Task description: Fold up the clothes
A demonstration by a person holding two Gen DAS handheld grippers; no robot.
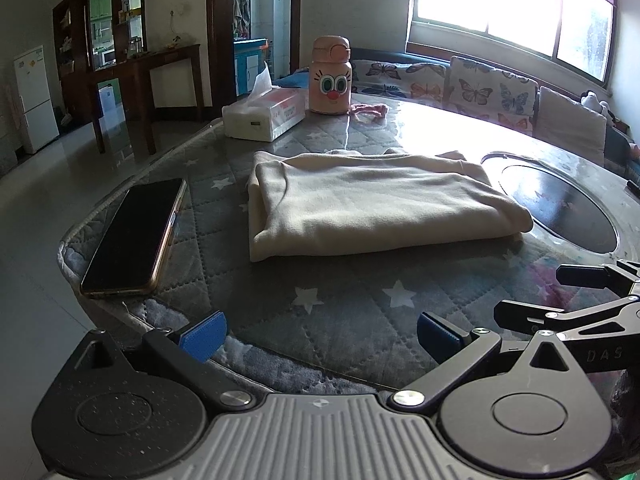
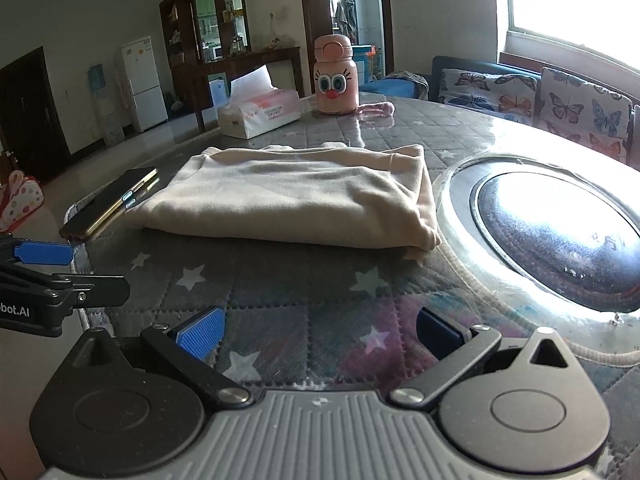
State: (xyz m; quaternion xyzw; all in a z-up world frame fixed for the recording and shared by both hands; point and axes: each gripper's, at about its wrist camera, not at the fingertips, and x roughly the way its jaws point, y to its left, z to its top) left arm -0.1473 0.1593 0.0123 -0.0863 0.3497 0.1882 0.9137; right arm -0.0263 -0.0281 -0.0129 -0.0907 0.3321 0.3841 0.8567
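Note:
A cream garment [image 1: 376, 204] lies folded into a flat rectangle on the quilted star-patterned table cover [image 1: 344, 296]; it also shows in the right wrist view [image 2: 296, 200]. My left gripper [image 1: 320, 338] is open and empty, held near the table's front edge, short of the garment. My right gripper [image 2: 320, 336] is open and empty too, at the front edge to the right of the left one. The right gripper's fingers [image 1: 580, 300] show at the right of the left wrist view; the left gripper's blue pad [image 2: 44, 254] shows at the left of the right wrist view.
A black phone [image 1: 132, 236] lies left of the garment at the table edge. A tissue box [image 1: 264, 116] and a pink cartoon bottle [image 1: 330, 76] stand behind it. A round dark glass inset [image 2: 560, 232] lies to the right. A butterfly-print sofa [image 1: 480, 88] is beyond.

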